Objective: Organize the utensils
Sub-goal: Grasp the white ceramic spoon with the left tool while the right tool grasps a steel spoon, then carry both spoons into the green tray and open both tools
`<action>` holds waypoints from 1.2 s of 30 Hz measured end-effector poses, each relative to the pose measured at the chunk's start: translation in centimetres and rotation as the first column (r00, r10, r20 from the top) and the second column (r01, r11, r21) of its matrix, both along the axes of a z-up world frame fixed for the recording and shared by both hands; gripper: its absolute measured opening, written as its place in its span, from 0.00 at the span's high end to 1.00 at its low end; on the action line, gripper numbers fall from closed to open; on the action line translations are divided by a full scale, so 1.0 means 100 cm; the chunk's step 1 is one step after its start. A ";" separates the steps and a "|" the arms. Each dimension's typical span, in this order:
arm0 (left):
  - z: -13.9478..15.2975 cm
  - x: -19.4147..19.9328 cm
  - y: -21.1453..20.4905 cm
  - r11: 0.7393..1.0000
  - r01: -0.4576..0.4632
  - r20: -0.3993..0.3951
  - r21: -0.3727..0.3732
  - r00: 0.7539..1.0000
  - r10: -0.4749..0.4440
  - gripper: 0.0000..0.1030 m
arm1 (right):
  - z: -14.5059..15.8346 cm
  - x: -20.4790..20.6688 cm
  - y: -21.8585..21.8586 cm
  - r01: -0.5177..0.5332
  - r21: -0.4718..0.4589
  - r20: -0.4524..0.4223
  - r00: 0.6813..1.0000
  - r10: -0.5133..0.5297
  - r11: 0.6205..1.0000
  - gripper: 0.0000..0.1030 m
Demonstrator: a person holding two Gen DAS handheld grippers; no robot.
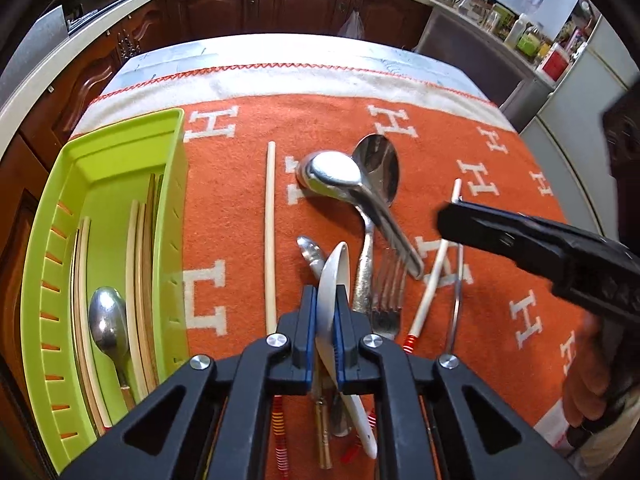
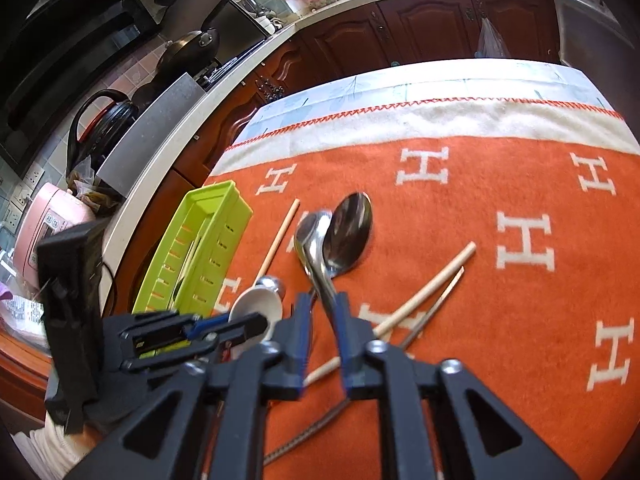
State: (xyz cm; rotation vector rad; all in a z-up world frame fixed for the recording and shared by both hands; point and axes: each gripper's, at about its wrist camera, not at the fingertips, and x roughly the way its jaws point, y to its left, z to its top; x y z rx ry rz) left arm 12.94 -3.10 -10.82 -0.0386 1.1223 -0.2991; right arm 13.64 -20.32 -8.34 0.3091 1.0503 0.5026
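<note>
My left gripper is shut on a white ceramic spoon, which stands on edge between the blue pads over a pile of cutlery. The right wrist view shows that gripper from the side with the spoon's bowl. My right gripper has its jaws slightly apart. A steel spoon runs its handle between them, lying across a larger spoon. A green tray at the left holds several chopsticks and a metal spoon.
On the orange cloth lie a pale chopstick, a fork, a red-banded chopstick and a thin metal stick. A person's hand holds the right gripper. Dark cabinets stand beyond the table's far edge.
</note>
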 end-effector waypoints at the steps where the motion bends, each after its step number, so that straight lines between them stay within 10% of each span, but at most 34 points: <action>1: 0.002 -0.001 0.001 1.000 0.002 0.002 -0.009 1.000 -0.002 0.95 | -0.001 0.004 0.001 -0.005 0.007 -0.003 1.000 0.005 1.000 0.78; 19: 0.062 -0.021 0.066 0.976 -0.101 0.040 -0.193 0.993 0.111 0.95 | -0.034 0.052 0.026 -0.035 0.096 -0.151 0.987 0.049 0.995 0.79; 25: 0.086 -0.031 0.103 0.970 -0.165 0.077 -0.177 0.981 0.181 0.95 | -0.027 0.046 0.034 -0.037 0.044 -0.095 0.995 0.041 0.998 0.96; 36: 0.086 -0.055 0.151 0.962 -0.257 0.099 -0.089 0.959 0.266 0.95 | 0.029 0.018 0.051 -0.066 0.008 0.065 0.996 0.065 0.998 0.96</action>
